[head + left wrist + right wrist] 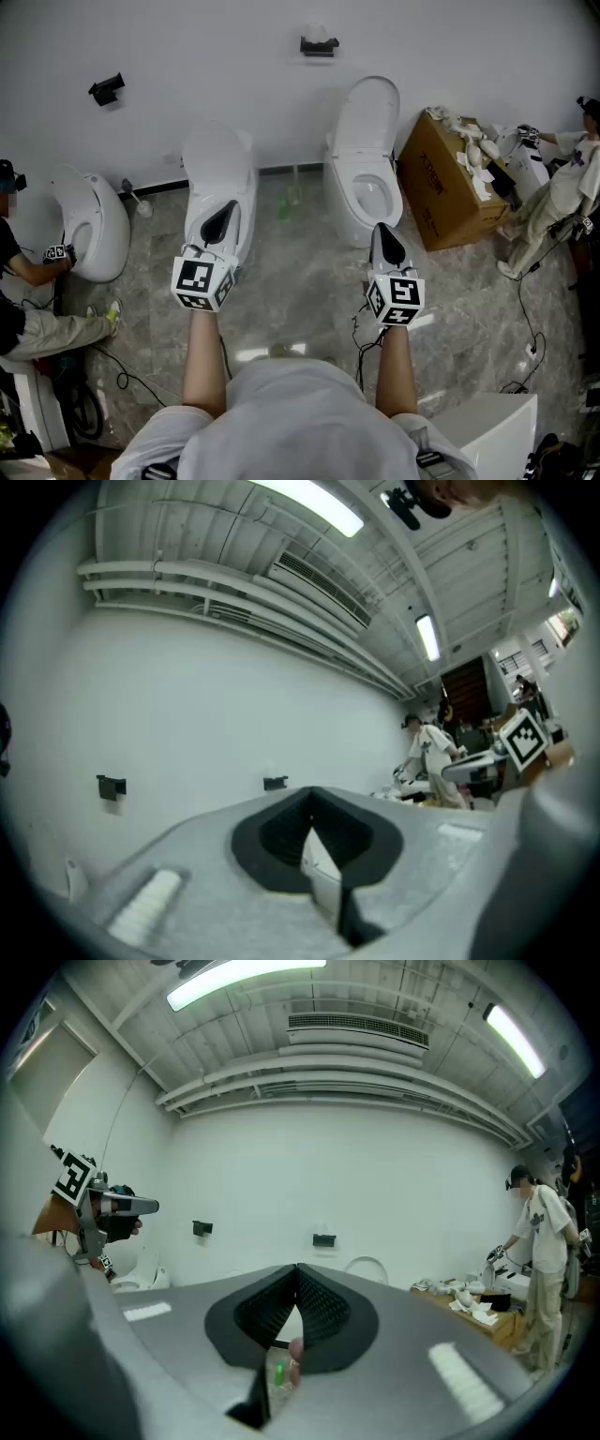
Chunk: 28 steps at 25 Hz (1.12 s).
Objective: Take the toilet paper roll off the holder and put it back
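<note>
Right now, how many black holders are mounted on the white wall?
2. The left holder hangs toward the left end of the wall; the right holder sits above the toilet with its lid up. Others may lie outside view.

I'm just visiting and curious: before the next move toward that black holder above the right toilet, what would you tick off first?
1. Holder in sight on the wall: ok.
2. Roll on it: cannot tell; a pale shape sits on top, too small to name.
3. Left gripper ready to grasp: not ok; shut, empty.
4. Right gripper ready to grasp: not ok; shut, empty.
5. Way to the holder: probably not ok; a toilet stands below it.
6. Left person and right person out of the way: ok; both are off at the sides.
</note>
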Available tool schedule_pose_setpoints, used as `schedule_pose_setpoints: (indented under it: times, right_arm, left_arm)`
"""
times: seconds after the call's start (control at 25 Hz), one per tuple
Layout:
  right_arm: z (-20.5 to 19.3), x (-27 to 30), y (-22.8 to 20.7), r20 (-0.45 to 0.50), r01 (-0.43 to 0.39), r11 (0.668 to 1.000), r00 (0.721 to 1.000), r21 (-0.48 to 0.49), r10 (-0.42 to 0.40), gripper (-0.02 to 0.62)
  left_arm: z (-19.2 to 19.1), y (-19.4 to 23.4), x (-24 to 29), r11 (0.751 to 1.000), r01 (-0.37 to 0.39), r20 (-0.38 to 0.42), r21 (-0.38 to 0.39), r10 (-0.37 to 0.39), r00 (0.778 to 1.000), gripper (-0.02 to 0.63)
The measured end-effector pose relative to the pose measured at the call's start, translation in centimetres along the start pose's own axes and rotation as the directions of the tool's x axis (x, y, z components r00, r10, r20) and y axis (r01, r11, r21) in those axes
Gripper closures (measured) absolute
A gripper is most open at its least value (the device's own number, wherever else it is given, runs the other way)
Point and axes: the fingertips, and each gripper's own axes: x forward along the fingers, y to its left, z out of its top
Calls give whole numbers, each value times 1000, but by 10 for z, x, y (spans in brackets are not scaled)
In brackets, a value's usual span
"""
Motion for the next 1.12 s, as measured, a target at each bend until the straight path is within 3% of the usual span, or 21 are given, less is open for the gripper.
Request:
schedule_pose_setpoints:
  times: [0.84, 1.12]
  right_arm:
    - [1, 9, 28, 3, 12, 1000, 1000, 13, -12, 594]
    - [0, 14, 43, -3, 30, 1000, 1000, 10, -30, 594]
  left_arm:
    - [-4, 28, -11, 999, 4, 17, -33, -4, 1000, 606]
    - [-12, 38, -11, 998, 41, 16, -52, -40, 999, 606]
